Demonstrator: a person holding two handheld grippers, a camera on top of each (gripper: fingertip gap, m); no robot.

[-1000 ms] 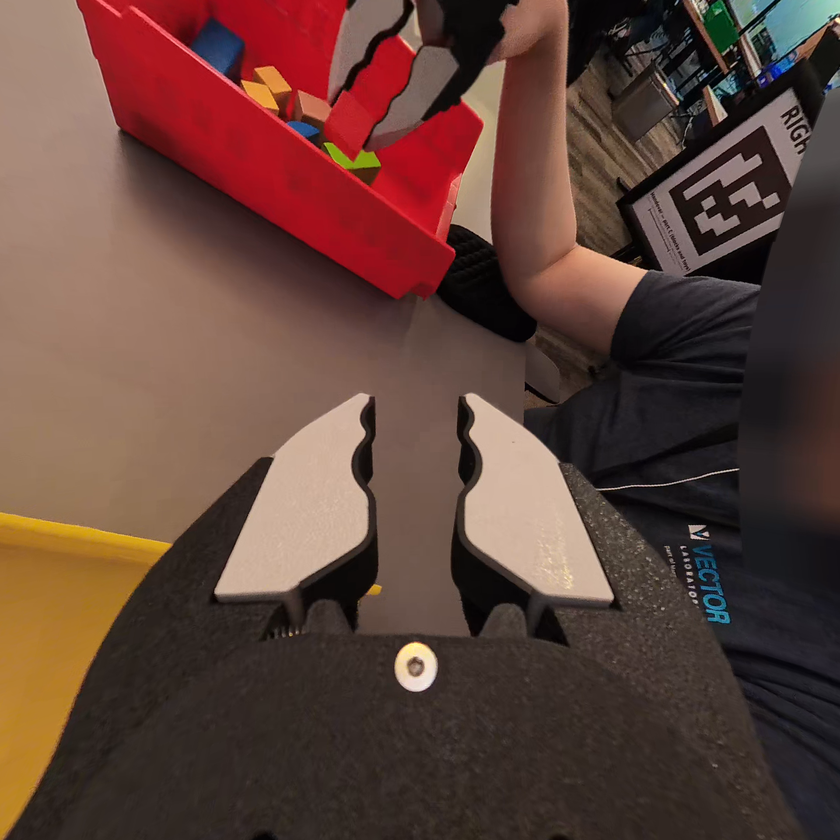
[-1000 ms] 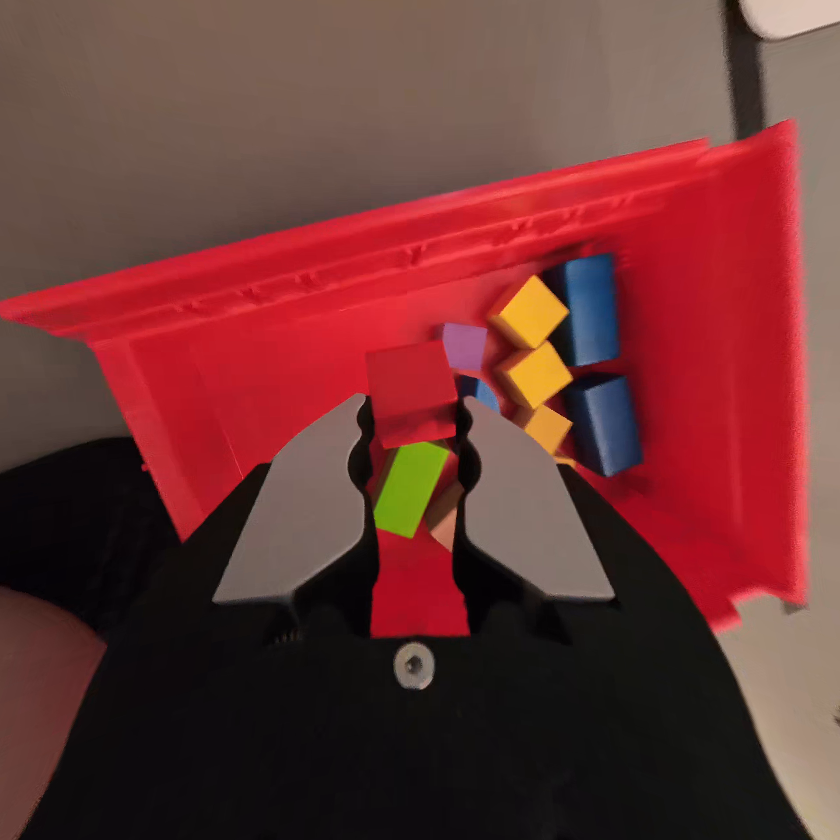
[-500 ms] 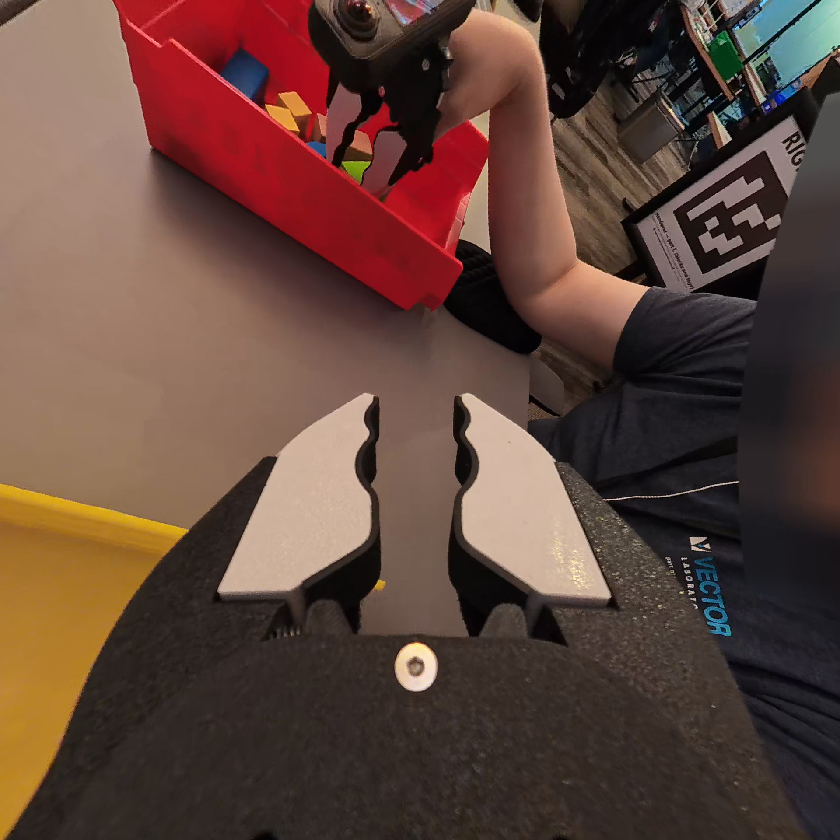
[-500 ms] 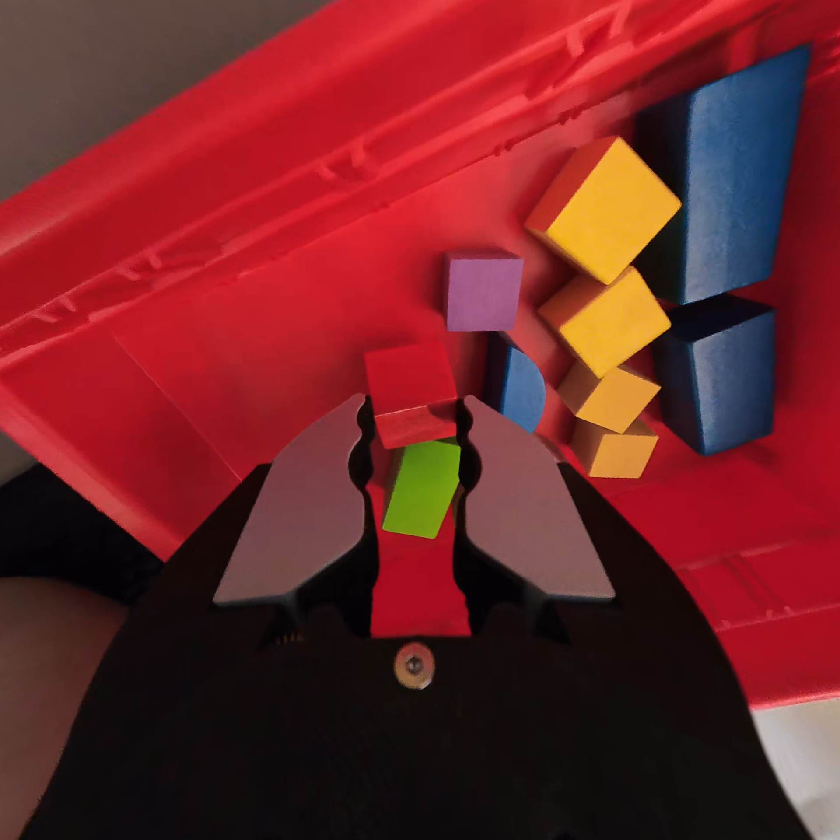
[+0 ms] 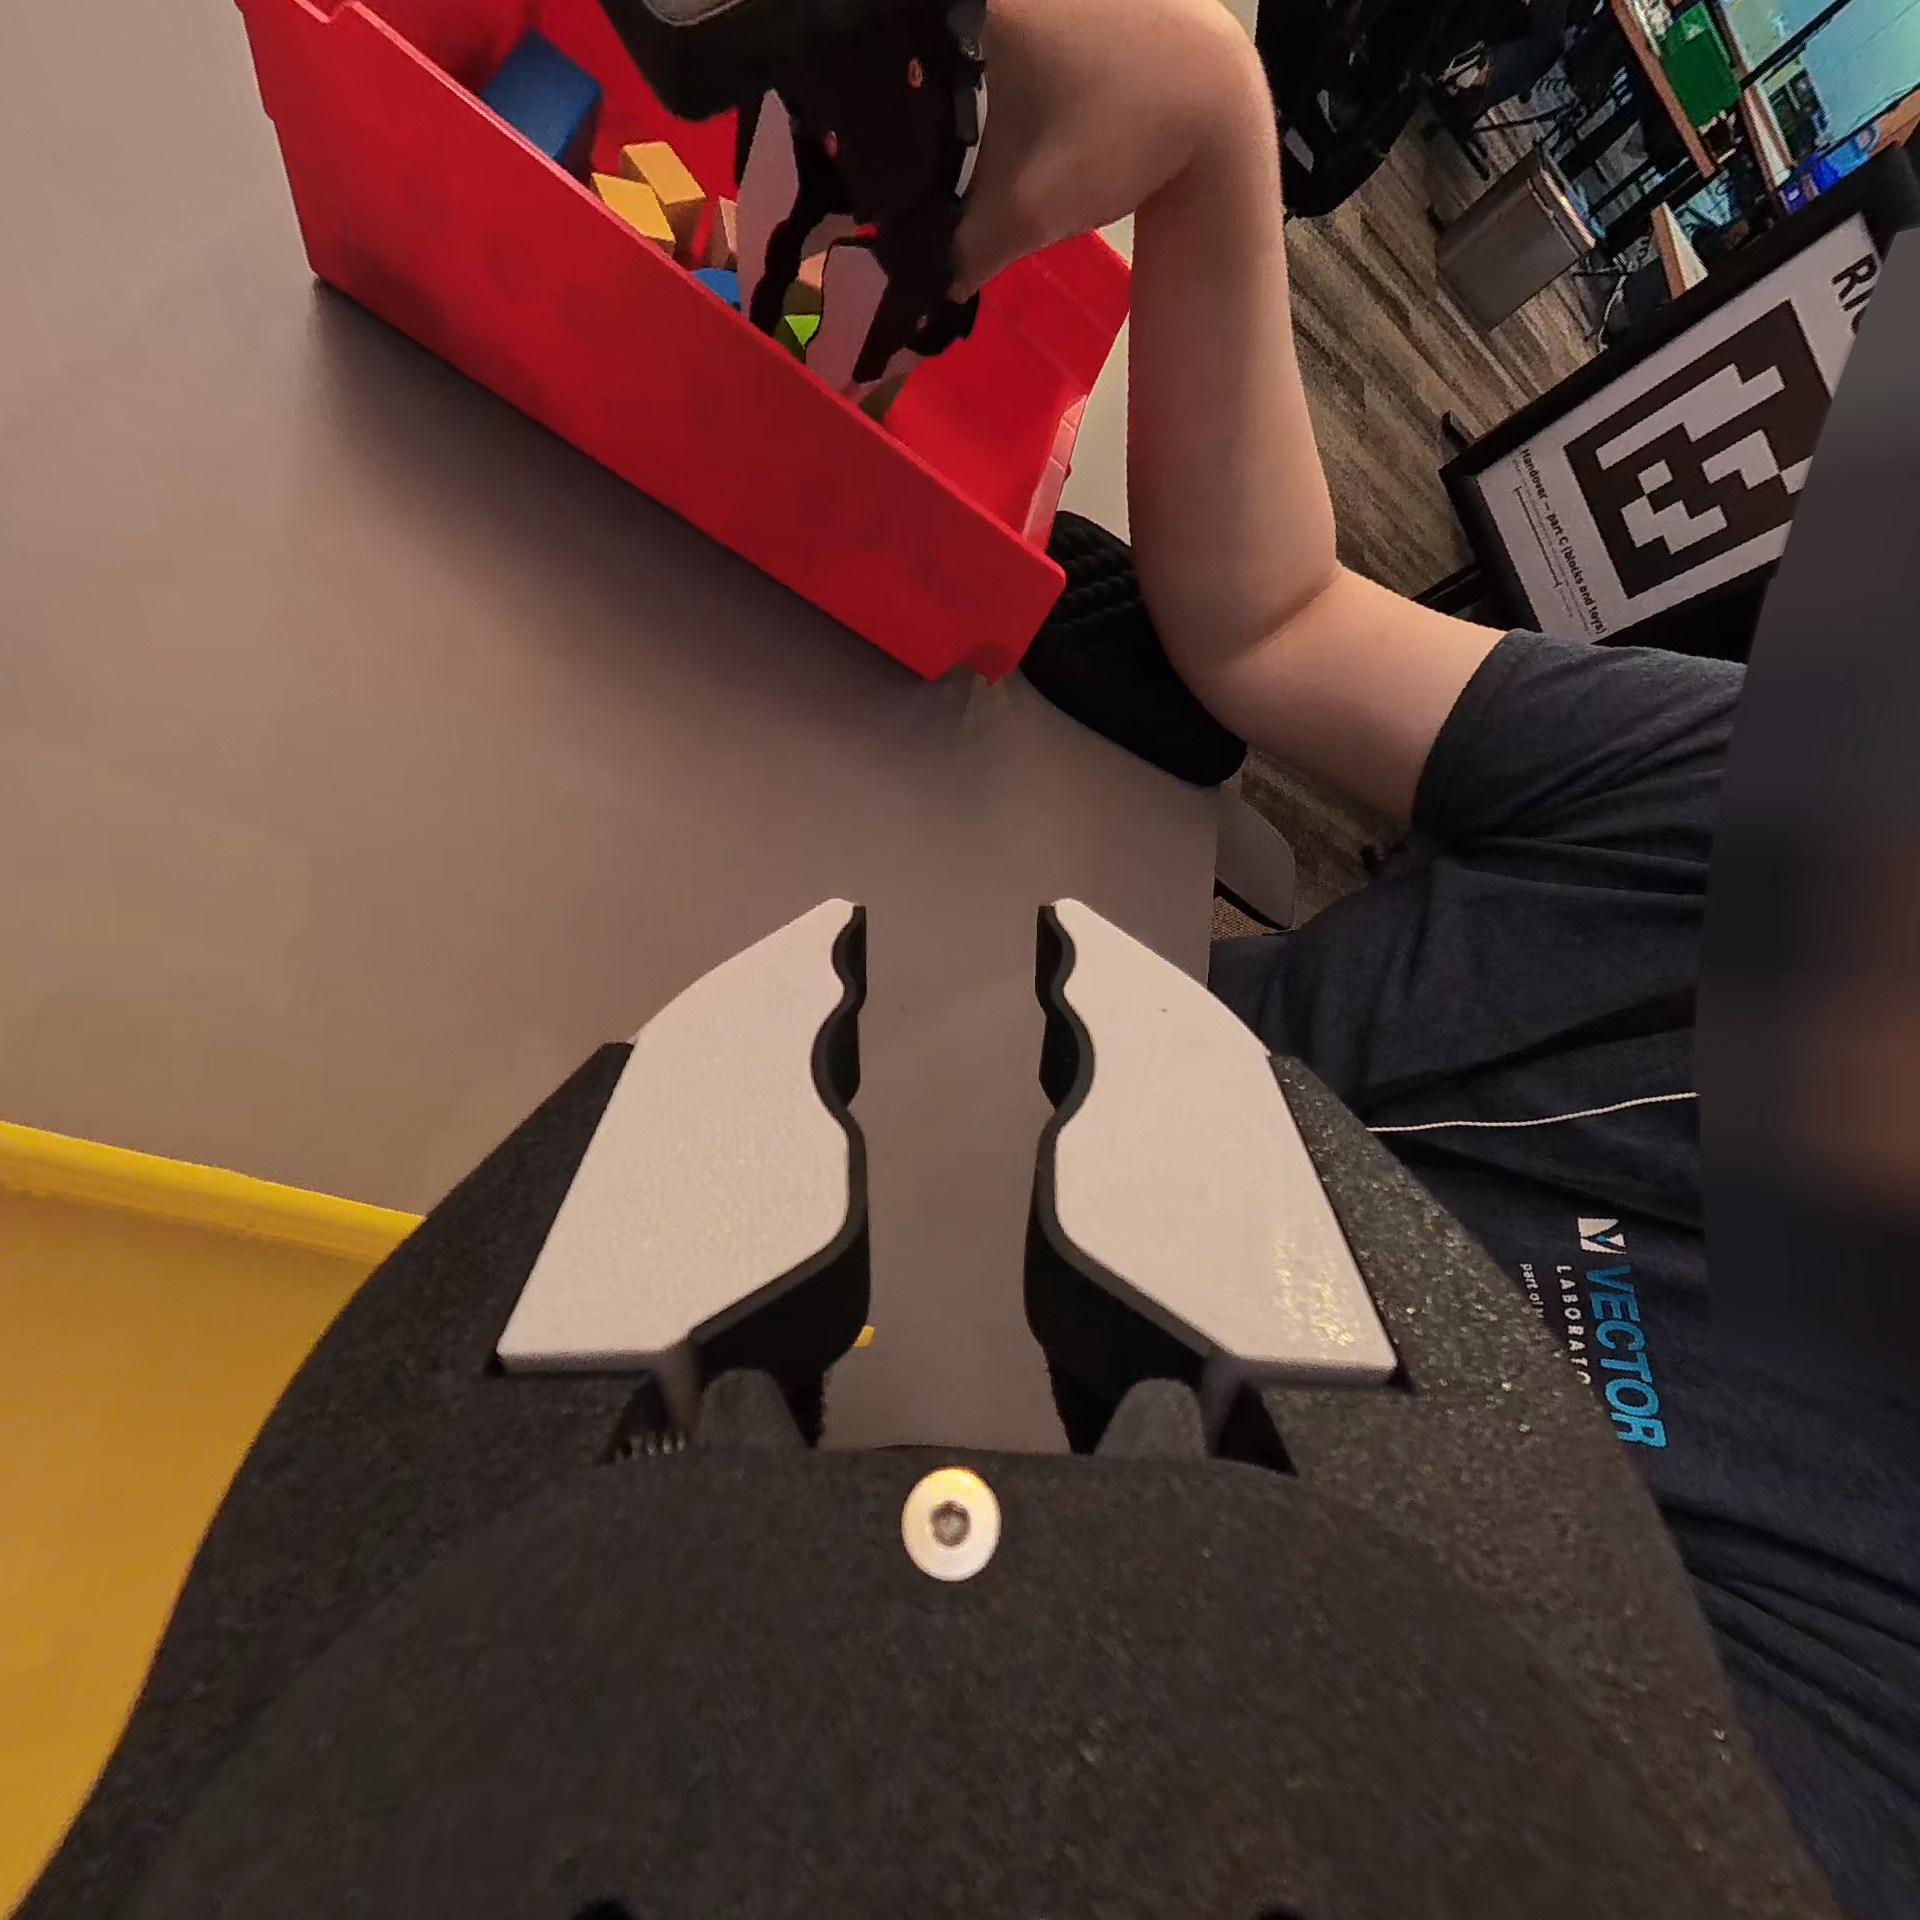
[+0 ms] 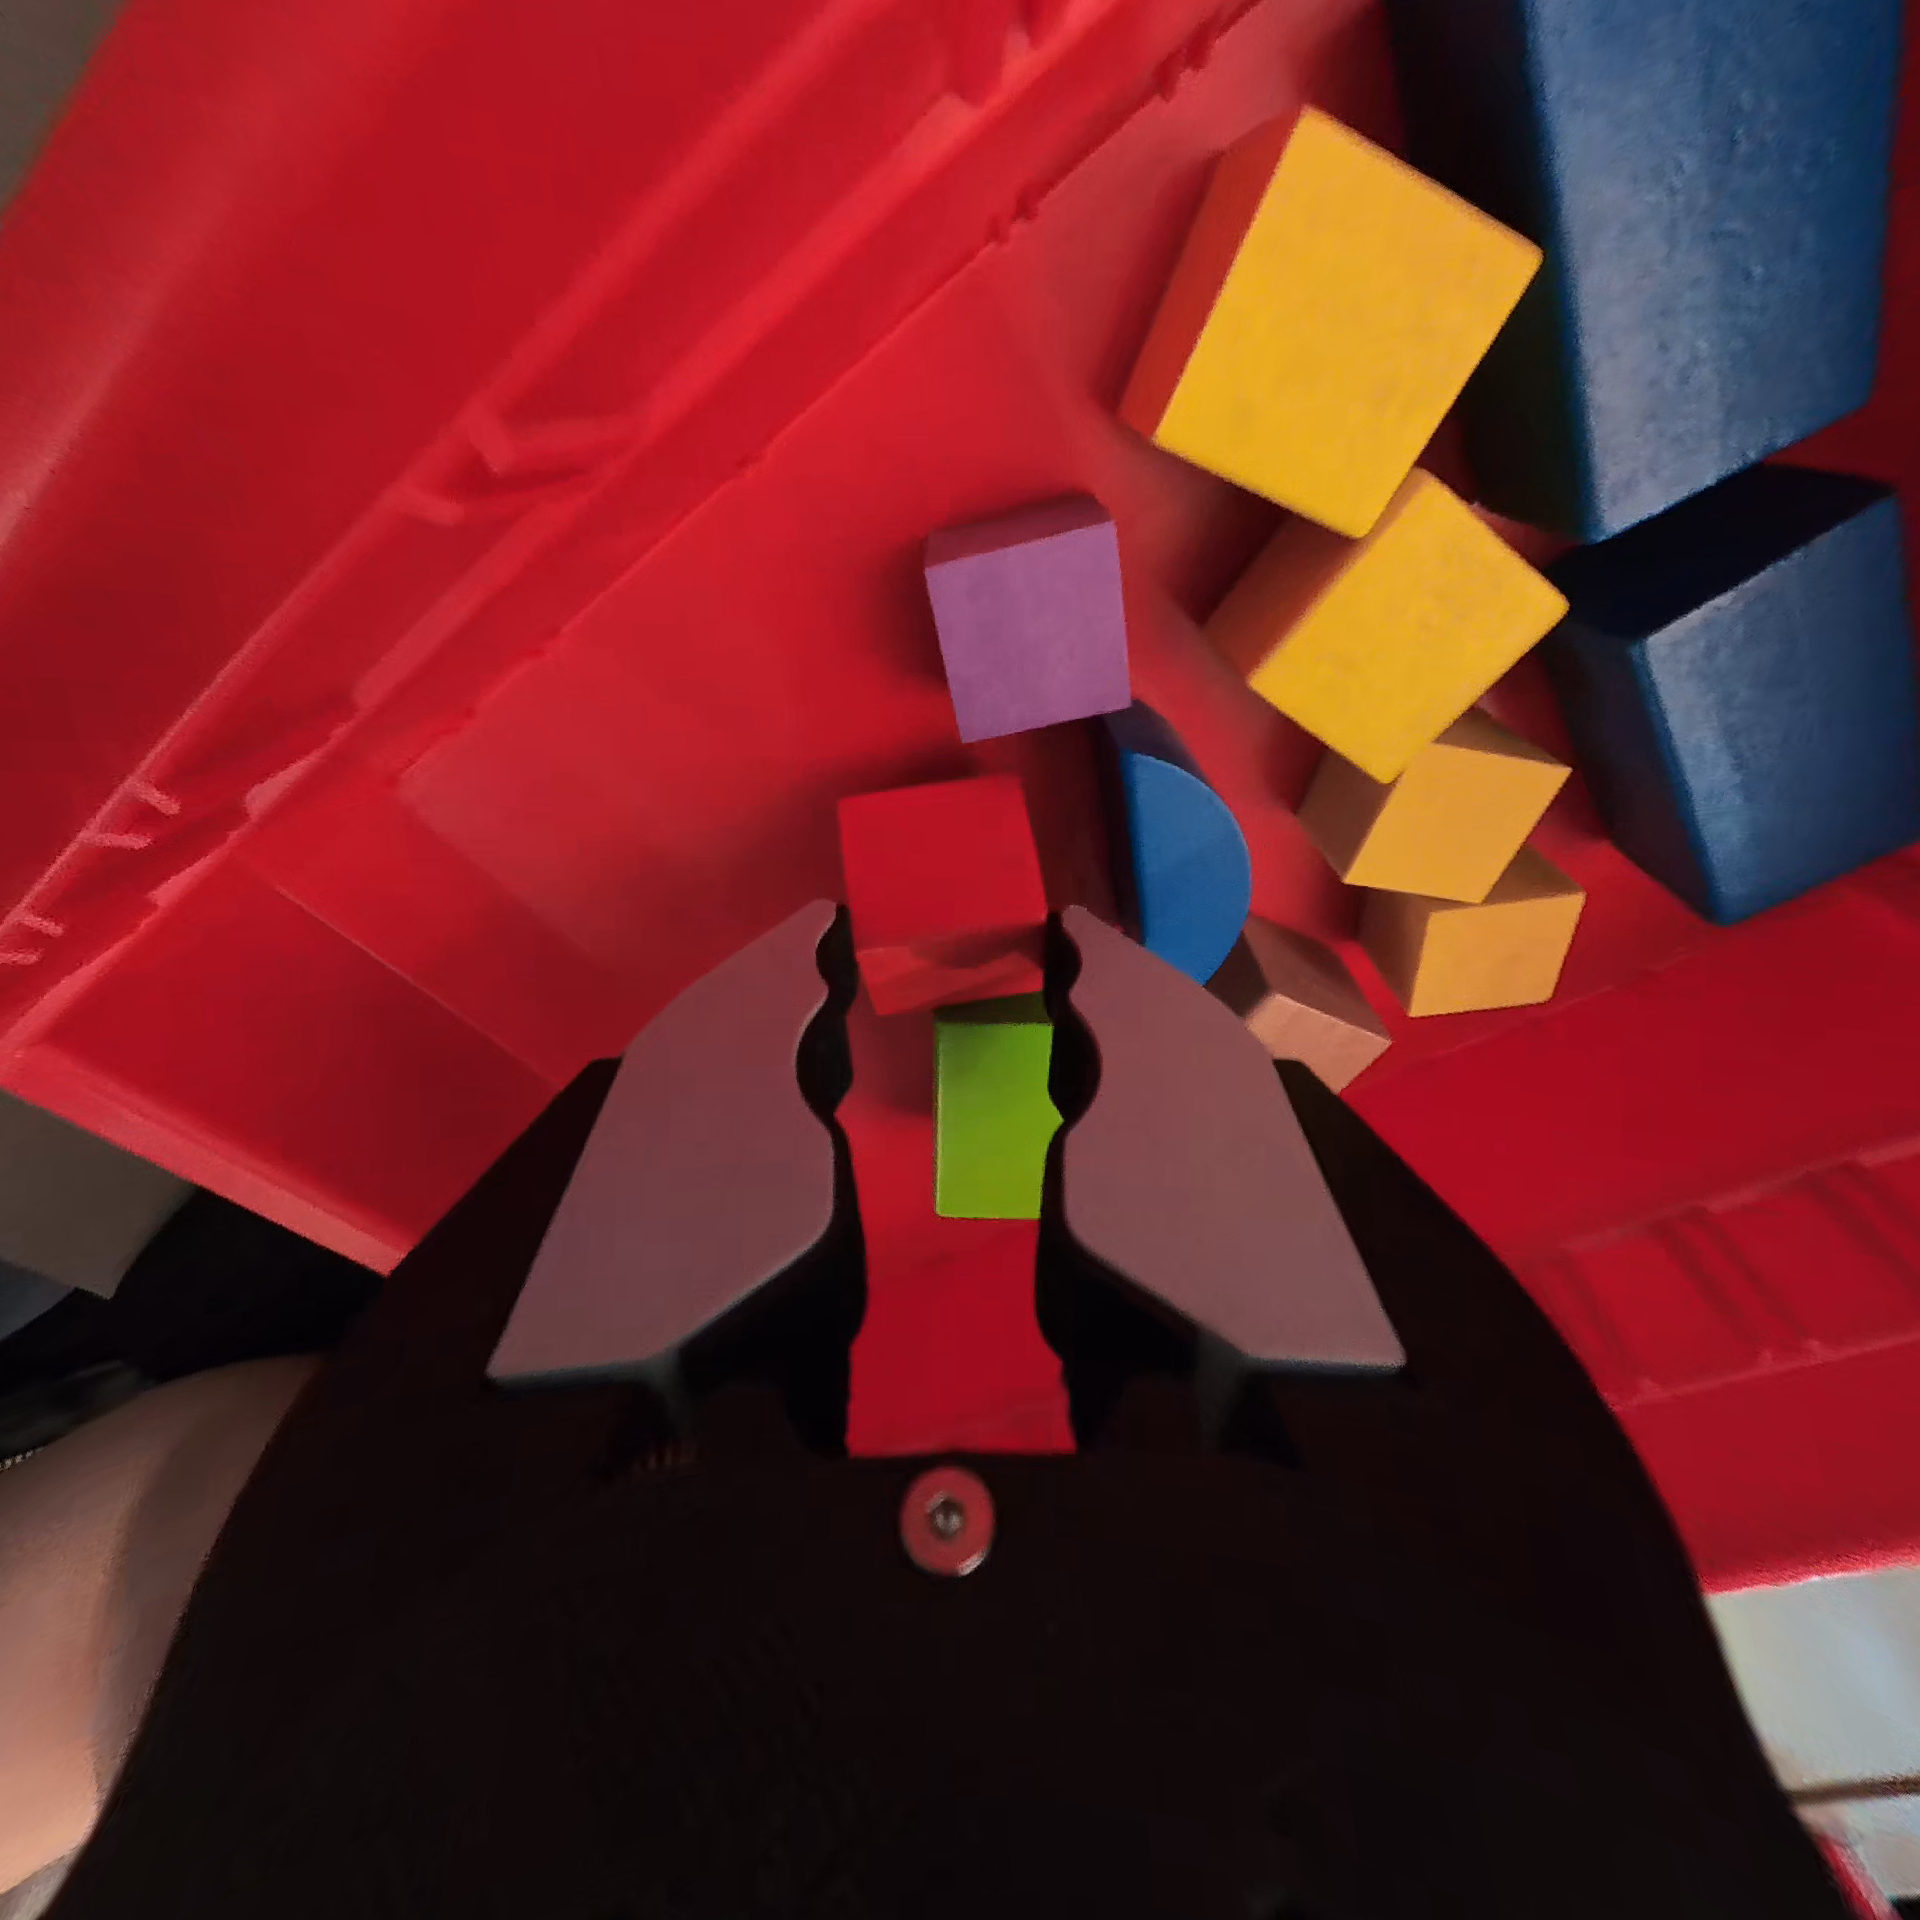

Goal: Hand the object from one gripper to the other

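My right gripper [image 6: 945, 914] is shut on a small red block [image 6: 940, 862], pinched between its fingertips. It hangs low inside the red bin [image 6: 416, 520], just above a green block [image 6: 987, 1117]. In the left wrist view the right gripper [image 5: 821, 343] points down into the red bin [image 5: 623, 343], held by a person's hand. My left gripper [image 5: 948, 914] is open and empty above the grey table [image 5: 416, 779], well short of the bin.
In the bin lie a purple cube [image 6: 1029, 629], several yellow blocks [image 6: 1330, 322], two big blue blocks [image 6: 1714, 260] and a blue half-round [image 6: 1184, 862]. A yellow bin [image 5: 125, 1351] sits at lower left. The person's arm [image 5: 1195, 364] and torso fill the right.
My right gripper has gone down deeper into the red bin with the red block still in it. My left gripper has stayed open and hardly moved.
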